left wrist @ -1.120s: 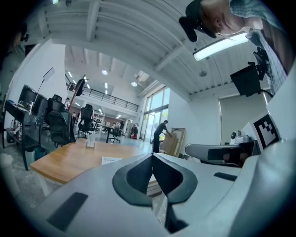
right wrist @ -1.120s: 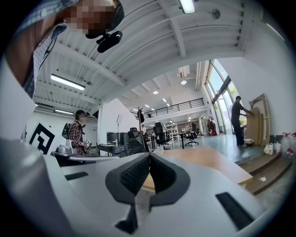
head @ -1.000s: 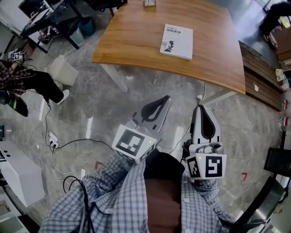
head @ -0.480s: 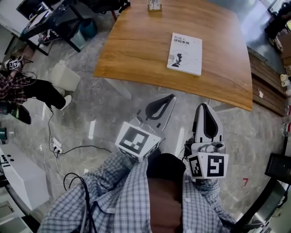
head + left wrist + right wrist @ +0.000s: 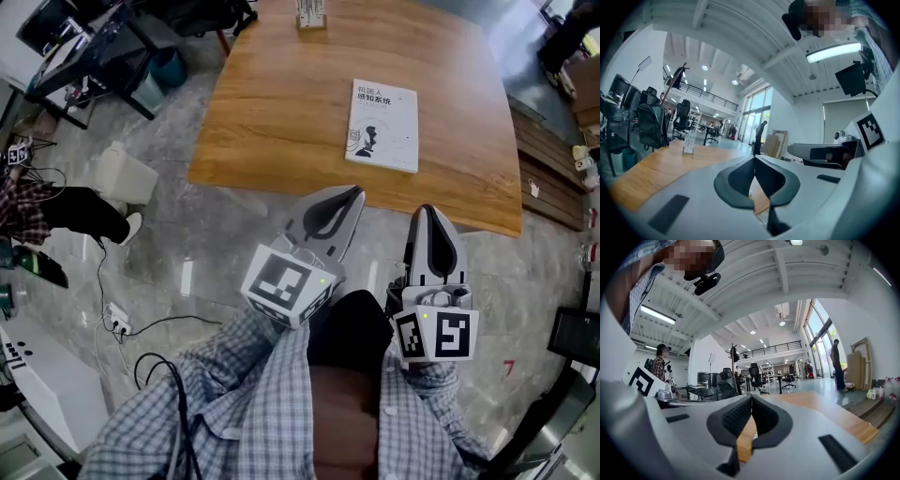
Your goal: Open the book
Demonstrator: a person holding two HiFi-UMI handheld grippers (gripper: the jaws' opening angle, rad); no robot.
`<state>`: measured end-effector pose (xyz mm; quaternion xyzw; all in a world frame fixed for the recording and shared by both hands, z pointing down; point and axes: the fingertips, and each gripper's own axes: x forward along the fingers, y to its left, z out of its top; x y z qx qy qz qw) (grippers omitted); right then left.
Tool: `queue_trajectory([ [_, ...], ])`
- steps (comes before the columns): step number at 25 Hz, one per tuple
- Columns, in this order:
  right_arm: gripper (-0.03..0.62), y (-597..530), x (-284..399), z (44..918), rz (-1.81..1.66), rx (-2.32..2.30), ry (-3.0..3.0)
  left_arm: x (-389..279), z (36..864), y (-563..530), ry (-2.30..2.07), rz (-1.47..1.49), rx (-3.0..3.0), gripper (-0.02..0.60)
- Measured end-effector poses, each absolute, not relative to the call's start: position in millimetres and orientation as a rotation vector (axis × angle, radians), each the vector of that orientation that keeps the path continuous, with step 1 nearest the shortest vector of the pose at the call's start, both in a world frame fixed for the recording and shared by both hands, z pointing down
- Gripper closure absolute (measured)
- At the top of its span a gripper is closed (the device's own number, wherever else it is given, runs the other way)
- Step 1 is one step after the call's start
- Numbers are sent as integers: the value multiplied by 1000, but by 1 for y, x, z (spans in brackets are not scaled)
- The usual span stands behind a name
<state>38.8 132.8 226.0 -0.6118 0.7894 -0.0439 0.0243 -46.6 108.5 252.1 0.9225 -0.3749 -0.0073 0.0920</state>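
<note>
Where the floor meets the left edge of the head view, a seated person's leg (image 5: 89, 202) and a white box (image 5: 127, 173) are visible, with a power strip (image 5: 112, 317) and its cable nearer the wearer. The wooden desk (image 5: 281, 103) fills the upper centre. A small upright card holder (image 5: 311, 11) stands at its far edge and also appears in the left gripper view (image 5: 687, 143).

Left tool (image 5: 349, 195): held over the floor, just short of the desk's near edge, angled toward the desk. In the left gripper view (image 5: 754, 158) its jaws meet tip to tip, with nothing between them.

Book (image 5: 384, 112): lies flat and closed, white cover up, on the right half of the desk. It is well apart from both tools and touches neither.

Right tool (image 5: 429, 211): held beside the left tool, pointing at the desk's near edge. In the right gripper view (image 5: 751, 398) its jaws are pressed together at the tips and hold nothing.

Checked sleeves (image 5: 234, 403) carry both tools. A low wooden platform (image 5: 548, 159) runs along the floor at the far right.
</note>
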Motion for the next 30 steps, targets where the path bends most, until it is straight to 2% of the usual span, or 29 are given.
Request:
queue_trajectory([
  [19, 576, 50, 66, 261, -216, -1900, 2525, -31, 280, 35, -1167, 61, 2693, 574],
  [30, 576, -35, 111, 275, -302, -1814, 2606, 14, 288, -43, -1254, 113, 2624, 574],
])
